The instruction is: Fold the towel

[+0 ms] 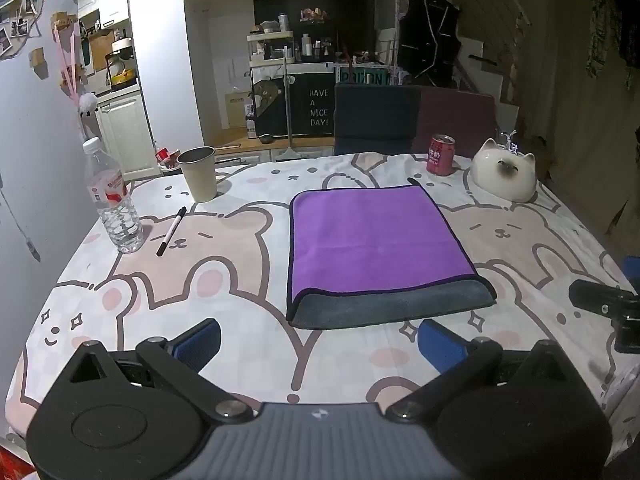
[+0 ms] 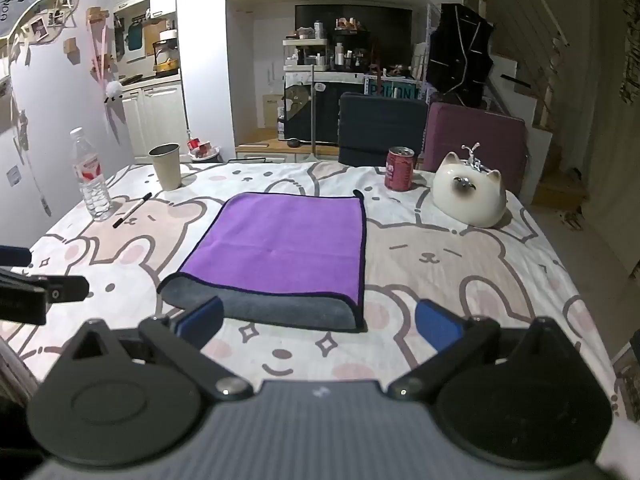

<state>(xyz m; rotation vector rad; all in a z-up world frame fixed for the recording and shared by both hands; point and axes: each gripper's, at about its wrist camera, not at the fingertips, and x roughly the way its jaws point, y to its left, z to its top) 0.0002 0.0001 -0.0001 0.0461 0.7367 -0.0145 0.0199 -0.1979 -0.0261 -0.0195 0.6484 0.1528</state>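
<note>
Covering the whole surface, a tablecloth (image 1: 224, 248) printed with cartoon bears and rabbits in pink, beige and white. Lying flat near the middle, a towel (image 1: 372, 236) already folded over, purple side facing up, with a band of its grey underside showing along the near edge. Hovering just short of that near edge, the left gripper (image 1: 318, 342), blue-padded fingers spread wide apart and holding nothing. Hovering beside it, the right gripper (image 2: 318, 320), likewise spread wide and empty, its left finger (image 2: 202, 318) overlapping the towel's near left corner in the right wrist view, contact impossible to tell. Sitting at the far right, a white cat-shaped ceramic (image 1: 504, 174). Standing at the left edge, a clear water bottle (image 1: 112, 200). Standing at the far left, a beige cup (image 1: 199, 174). Standing beyond the towel, a red can (image 1: 441, 156). Lying between bottle and towel, a black marker pen (image 1: 172, 231).
</note>
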